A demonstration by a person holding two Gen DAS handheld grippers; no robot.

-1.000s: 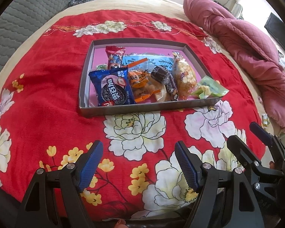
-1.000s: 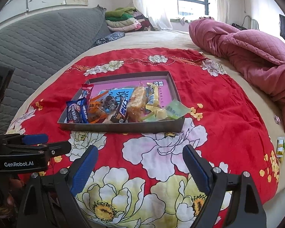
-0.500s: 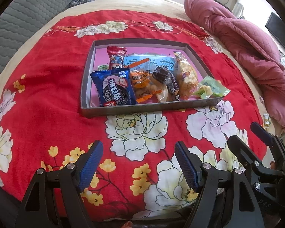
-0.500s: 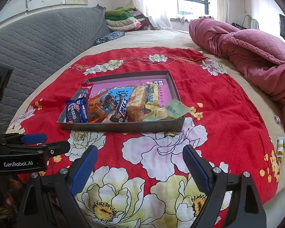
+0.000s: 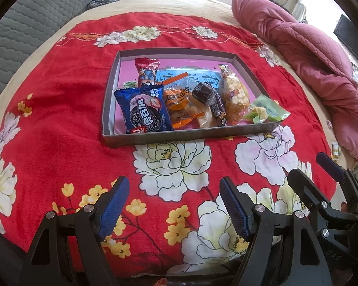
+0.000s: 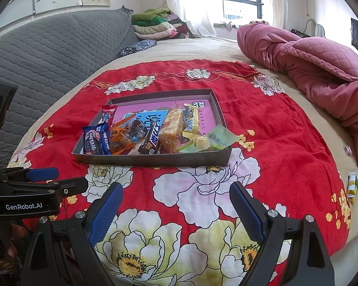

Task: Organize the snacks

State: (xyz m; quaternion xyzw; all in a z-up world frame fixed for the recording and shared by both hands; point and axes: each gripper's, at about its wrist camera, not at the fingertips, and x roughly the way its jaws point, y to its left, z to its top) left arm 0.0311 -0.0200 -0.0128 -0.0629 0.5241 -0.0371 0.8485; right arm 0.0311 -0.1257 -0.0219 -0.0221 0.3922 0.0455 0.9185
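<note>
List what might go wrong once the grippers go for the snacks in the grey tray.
1. The pale green wrapper overhangs the shallow grey cardboard tray at its near right corner; a nudge may tip it onto the red floral blanket.
2. The packets overlap, so the open right gripper may pinch two.
3. The soft bedding may let the tray slide.

Soft daylight enters through the curtained window (image 6: 238, 4) at twelve o'clock, blown out to near white. The red floral bedspread (image 6: 274, 131) is evenly lit, shadows faint. Both fisheye views curve strongly, with black vignetting at the corners; focus stays sharp.
</note>
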